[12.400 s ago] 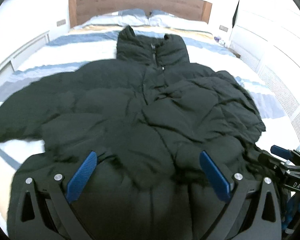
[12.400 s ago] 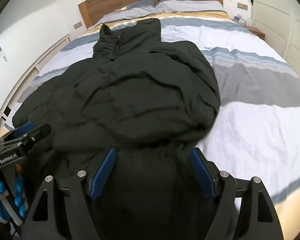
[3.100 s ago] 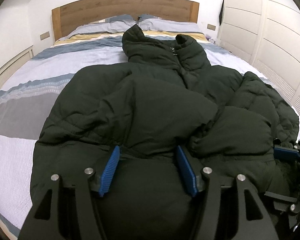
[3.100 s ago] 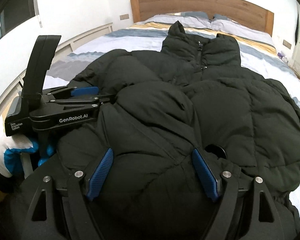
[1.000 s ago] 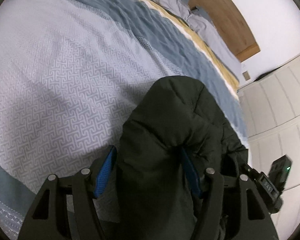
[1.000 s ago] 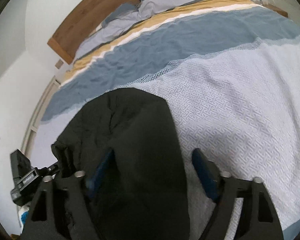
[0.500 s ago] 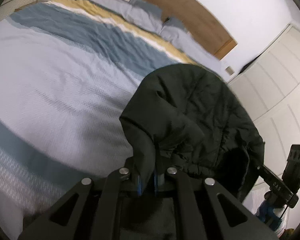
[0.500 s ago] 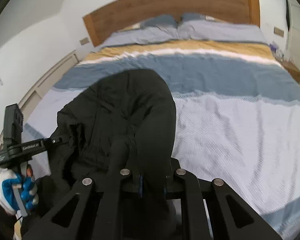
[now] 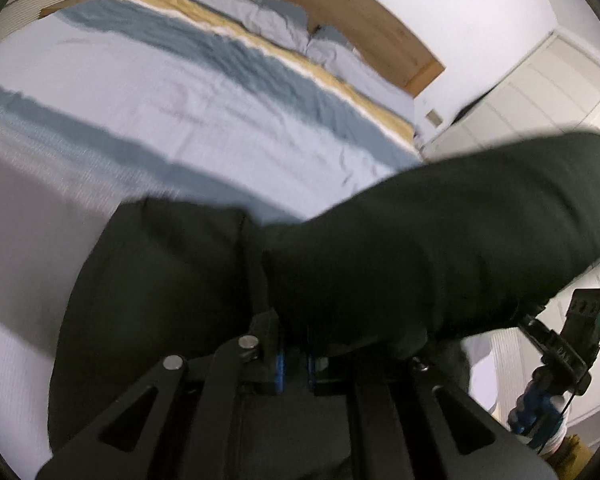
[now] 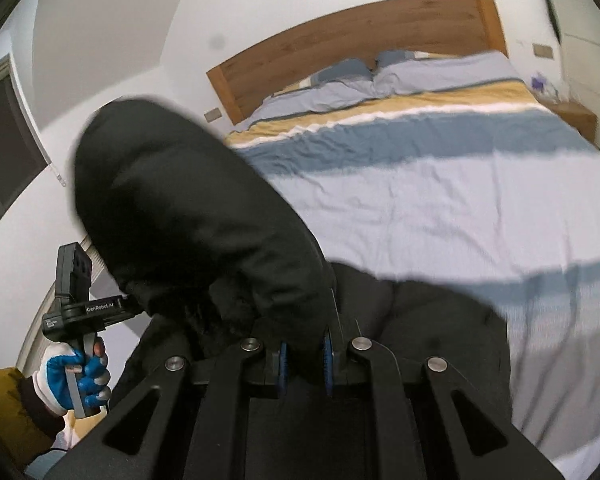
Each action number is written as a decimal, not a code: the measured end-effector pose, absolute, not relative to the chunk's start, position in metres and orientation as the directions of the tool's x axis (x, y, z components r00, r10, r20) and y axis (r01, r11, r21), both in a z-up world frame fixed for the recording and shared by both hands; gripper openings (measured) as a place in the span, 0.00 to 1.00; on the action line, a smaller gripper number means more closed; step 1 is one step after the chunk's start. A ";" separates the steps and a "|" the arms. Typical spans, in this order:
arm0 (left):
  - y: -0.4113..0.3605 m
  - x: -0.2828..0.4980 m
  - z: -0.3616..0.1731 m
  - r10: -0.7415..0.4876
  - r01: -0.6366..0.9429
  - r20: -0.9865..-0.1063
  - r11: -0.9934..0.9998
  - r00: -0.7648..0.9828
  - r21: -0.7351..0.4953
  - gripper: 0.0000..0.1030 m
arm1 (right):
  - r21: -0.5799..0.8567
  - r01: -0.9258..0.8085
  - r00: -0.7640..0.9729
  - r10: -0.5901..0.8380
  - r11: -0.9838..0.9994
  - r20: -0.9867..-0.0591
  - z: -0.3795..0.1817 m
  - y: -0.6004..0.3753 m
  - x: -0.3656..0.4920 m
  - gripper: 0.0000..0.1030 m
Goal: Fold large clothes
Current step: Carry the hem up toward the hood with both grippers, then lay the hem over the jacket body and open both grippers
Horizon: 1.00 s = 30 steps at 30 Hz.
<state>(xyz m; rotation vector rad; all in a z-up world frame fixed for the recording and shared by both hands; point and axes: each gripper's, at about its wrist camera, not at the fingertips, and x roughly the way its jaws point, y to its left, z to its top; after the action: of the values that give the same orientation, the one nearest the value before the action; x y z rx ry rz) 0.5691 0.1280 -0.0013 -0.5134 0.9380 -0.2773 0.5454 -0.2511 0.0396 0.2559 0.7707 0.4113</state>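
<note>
Left wrist view: the left tool (image 9: 294, 366) has its blue pads (image 9: 279, 372) drawn nearly together, clamped on a fold of the black puffer jacket (image 9: 420, 240). The jaws have just been closing, with the fabric between them. The jacket is lifted off the bed (image 9: 140, 120); one bulky part stretches up and to the right across the frame, another hangs down on the left side of the tool. The picture is motion-blurred. Behind the jacket lies the striped duvet (image 9: 220, 56) in pale blue, slate blue and yellow, with pillows (image 9: 268, 20) against a wooden headboard (image 9: 340, 4). White wardrobe doors (image 9: 540, 92) stand at right. At the lower right edge the right tool (image 9: 572, 340) is partly in view, its tip hidden by the jacket.

Right wrist view: the right tool (image 10: 305, 364) also has its pads (image 10: 327, 360) close together, pinching a thick fold of the same jacket (image 10: 188, 216); these jaws too have just been closing on the cloth. A rounded mass of the jacket rises to the upper left, and more of it hangs below right, over the bed (image 10: 440, 216). At left a hand in a blue-and-white glove (image 10: 72, 376) grips the handle of the left tool (image 10: 84, 308), whose front end disappears into the jacket. Headboard (image 10: 360, 36) and pillows (image 10: 400, 72) sit at the far end.
</note>
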 end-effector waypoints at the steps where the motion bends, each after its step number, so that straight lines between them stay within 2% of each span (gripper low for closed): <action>1: 0.128 0.559 -0.006 -0.434 0.005 -0.705 0.853 0.560 -0.522 0.07 | 0.370 -0.258 0.636 0.446 0.892 -0.630 0.033 -0.251 0.538 0.13; 5: 0.129 0.533 -0.021 -0.391 0.001 -0.759 0.889 0.521 -0.458 0.07 | 0.346 -0.216 0.612 0.402 0.913 -0.681 0.004 -0.255 0.513 0.14; 9: 0.141 0.505 -0.021 -0.376 -0.011 -0.778 0.898 0.504 -0.441 0.07 | 0.353 -0.150 0.582 0.371 0.923 -0.724 -0.018 -0.272 0.487 0.22; 12: 0.149 0.480 -0.007 -0.354 -0.013 -0.786 0.908 0.507 -0.418 0.08 | 0.334 -0.123 0.574 0.342 0.934 -0.744 -0.018 -0.283 0.465 0.23; 16: 0.154 0.453 0.023 -0.326 -0.015 -0.796 0.922 0.510 -0.387 0.08 | 0.307 -0.090 0.562 0.303 0.948 -0.770 -0.006 -0.298 0.436 0.31; 18: 0.150 0.447 0.041 -0.310 0.005 -0.802 0.934 0.510 -0.358 0.09 | 0.306 -0.077 0.561 0.295 0.949 -0.773 0.004 -0.304 0.430 0.38; 19: 0.148 0.448 0.046 -0.306 0.014 -0.802 0.937 0.513 -0.348 0.10 | 0.300 -0.075 0.564 0.289 0.951 -0.773 0.013 -0.306 0.428 0.39; 20: 0.142 0.450 0.057 -0.303 0.036 -0.797 0.942 0.523 -0.335 0.17 | 0.288 -0.080 0.572 0.281 0.954 -0.771 0.022 -0.305 0.428 0.41; 21: 0.137 0.455 0.066 -0.307 0.053 -0.790 0.942 0.530 -0.330 0.29 | 0.281 -0.087 0.580 0.279 0.956 -0.765 0.029 -0.305 0.430 0.44; 23: 0.126 0.466 0.081 -0.313 0.080 -0.775 0.943 0.549 -0.324 0.41 | 0.275 -0.118 0.600 0.289 0.954 -0.746 0.049 -0.298 0.439 0.47; 27: 0.095 0.498 0.108 -0.345 0.147 -0.738 0.935 0.580 -0.321 0.46 | 0.267 -0.204 0.628 0.335 0.942 -0.702 0.088 -0.267 0.470 0.62; 30: 0.076 0.523 0.113 -0.360 0.175 -0.730 0.931 0.581 -0.320 0.49 | 0.260 -0.263 0.624 0.369 0.929 -0.689 0.102 -0.239 0.496 0.66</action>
<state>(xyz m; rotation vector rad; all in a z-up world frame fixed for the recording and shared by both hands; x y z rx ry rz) 0.5227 0.0764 0.1126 -0.2233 0.8993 -0.3156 0.4964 -0.2395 0.1018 0.1385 0.8209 0.3639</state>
